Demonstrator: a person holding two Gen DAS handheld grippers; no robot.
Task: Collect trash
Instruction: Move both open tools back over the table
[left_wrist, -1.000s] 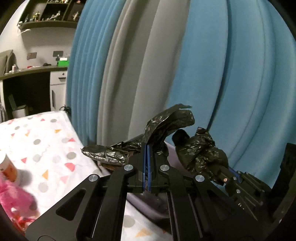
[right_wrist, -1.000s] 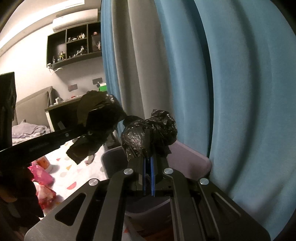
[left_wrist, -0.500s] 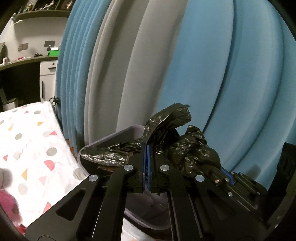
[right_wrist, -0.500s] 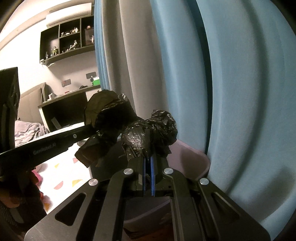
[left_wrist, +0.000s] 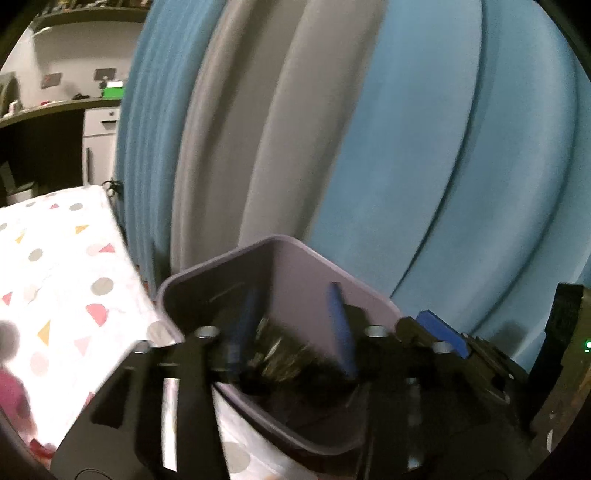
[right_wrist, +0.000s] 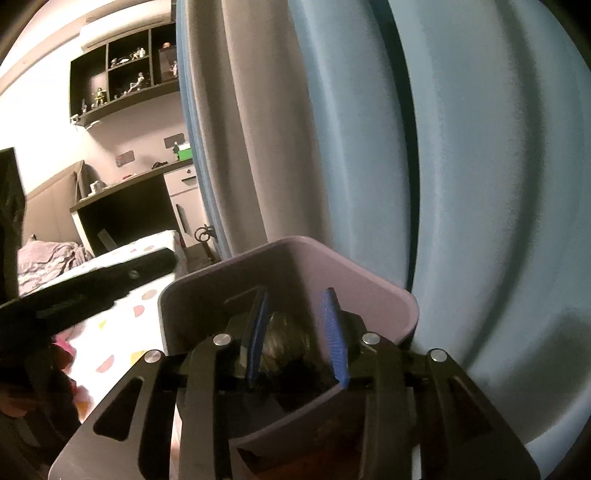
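Both grippers over grey bin (left_wrist: 314, 258).
Left gripper (left_wrist: 291, 325) and right gripper (right_wrist: 297, 332) jaws were opening; crumpled black bag (right_wrist: 284, 345) lay loose between pads, gripped by neither.

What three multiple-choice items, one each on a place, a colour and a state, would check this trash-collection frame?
1. Where does the bin stand?
A. Against the blue and grey curtain, beside the patterned sheet
B. On the wall shelves
C. Under the desk

2. What colour are the pads of the gripper fingers?
A. Red
B. Blue
C. White

3. How does the right gripper stand?
A. Clamped flat on a bottle
B. Jaws apart above the bin, with crumpled black plastic seen between them
C. Out of view

Answers: 1 A, the curtain folds rise right behind the bin's rim and the sheet lies to its left. 2 B, both wrist views show blue pads. 3 B, the jaws are opening and the pads stand clear of the plastic.
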